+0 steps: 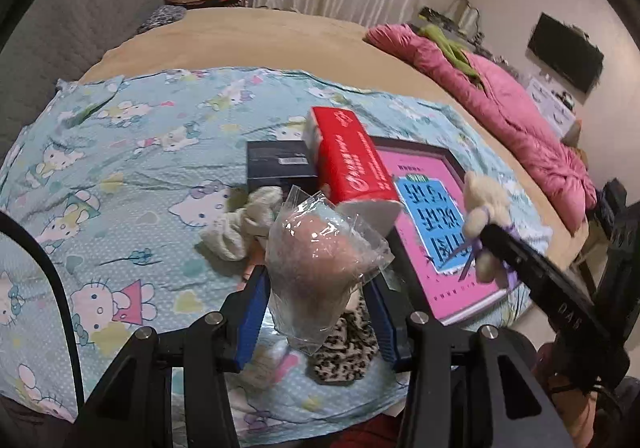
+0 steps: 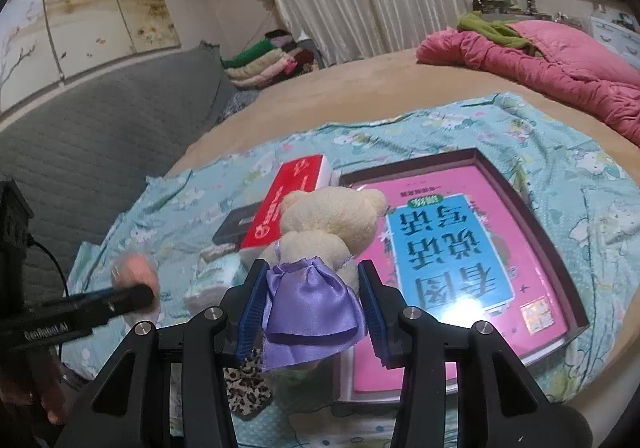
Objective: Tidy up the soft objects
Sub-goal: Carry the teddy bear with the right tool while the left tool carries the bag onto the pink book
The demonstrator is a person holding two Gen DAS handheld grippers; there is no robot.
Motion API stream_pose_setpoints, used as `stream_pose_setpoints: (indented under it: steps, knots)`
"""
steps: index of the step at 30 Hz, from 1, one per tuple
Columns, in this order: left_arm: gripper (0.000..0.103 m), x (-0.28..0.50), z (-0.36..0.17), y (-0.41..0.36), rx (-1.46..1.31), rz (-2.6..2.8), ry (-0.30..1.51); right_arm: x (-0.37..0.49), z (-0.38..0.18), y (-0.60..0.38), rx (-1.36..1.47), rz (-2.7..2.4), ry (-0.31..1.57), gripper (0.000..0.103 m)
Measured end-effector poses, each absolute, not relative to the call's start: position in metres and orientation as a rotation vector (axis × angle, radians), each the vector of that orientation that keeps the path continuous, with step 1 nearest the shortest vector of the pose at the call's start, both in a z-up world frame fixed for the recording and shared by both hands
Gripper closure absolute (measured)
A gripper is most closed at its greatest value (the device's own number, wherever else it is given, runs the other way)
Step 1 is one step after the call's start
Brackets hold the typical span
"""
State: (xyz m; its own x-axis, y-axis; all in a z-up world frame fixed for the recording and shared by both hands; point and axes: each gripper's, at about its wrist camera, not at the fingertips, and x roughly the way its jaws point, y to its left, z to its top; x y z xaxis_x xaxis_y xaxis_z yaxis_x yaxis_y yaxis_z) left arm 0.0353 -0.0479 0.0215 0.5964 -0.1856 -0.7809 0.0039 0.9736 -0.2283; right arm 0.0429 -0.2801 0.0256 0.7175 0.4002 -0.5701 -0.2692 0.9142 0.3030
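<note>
Left tongs [image 1: 316,280]: pinching a pink sponge-like ball in clear wrap [image 1: 316,252], lifted clear of the bed; the blue pads sit on either side of the crinkled plastic.
White cloth [image 1: 244,224]: crumpled on the cartoon-print sheet [image 1: 120,151], just ahead and left of the left tongs, not held.
Leopard-print cloth [image 1: 344,352]: flat on the sheet directly beneath the left tongs.
Black box [image 1: 280,163]: ahead of the left tongs, with the red box [image 1: 352,159] leaning across its right side.
Tray [image 2: 532,207]: dark-rimmed, ahead and right of the right tongs, with a pink and blue book [image 2: 452,248] filling its floor.
Right tongs [image 2: 316,308]: closed on a cream teddy bear [image 2: 328,224] at its purple satin skirt [image 2: 316,304], head pointing away, held above the near left edge of the tray.
Step in hand: by my reading, both soft items are picked up and in carry; neither is set down yet.
Destination: cannot tell from these views where soft things are meant to gather; the tray is already filled by the book.
Next move: carry each to one shared spot, lower until it rests, then release; the wrap looks slippery, so a steady squeeze seems wise.
Left to do: the two cloths remain loose on the sheet.
</note>
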Motion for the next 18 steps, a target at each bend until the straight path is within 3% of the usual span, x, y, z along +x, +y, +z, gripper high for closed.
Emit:
stream_pose_setpoints:
  steps: [18]
  knots:
    - [0.055,0.054,0.032,-0.135,-0.084,-0.222,0.971,0.046,0.034,-0.339,0.325,0.246,0.634,0.056]
